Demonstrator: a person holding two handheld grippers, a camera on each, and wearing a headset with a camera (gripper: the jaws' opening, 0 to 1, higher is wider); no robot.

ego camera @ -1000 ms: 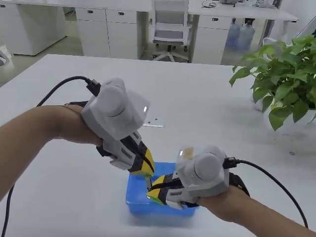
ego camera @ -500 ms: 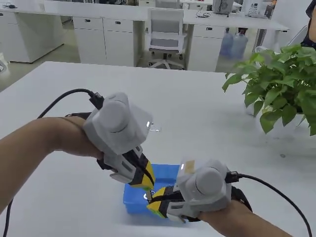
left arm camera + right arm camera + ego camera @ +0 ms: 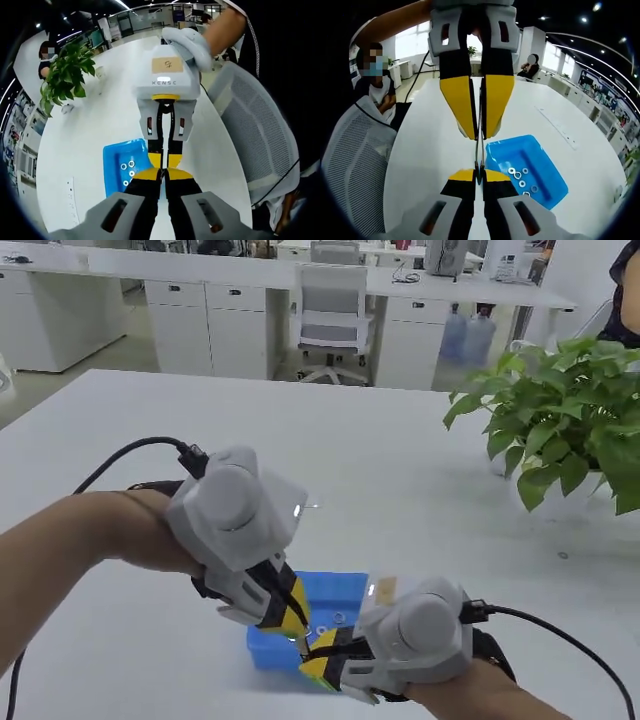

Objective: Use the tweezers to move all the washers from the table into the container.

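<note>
1. The left gripper [image 3: 290,614] and right gripper [image 3: 320,655] meet tip to tip, each with its jaws clamped on the thin tweezers [image 3: 480,142] held between them.
2. Just beyond, the blue container [image 3: 335,586] sits on the white table [image 3: 420,480], its near edge hidden behind the grippers. Several washers [image 3: 519,176] lie inside.
3. A potted plant [image 3: 560,430] stands far right, and an office chair [image 3: 330,315] sits behind the table.

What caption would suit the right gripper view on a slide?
Left gripper and right gripper both pinch the tweezers beside the blue container holding washers.
</note>
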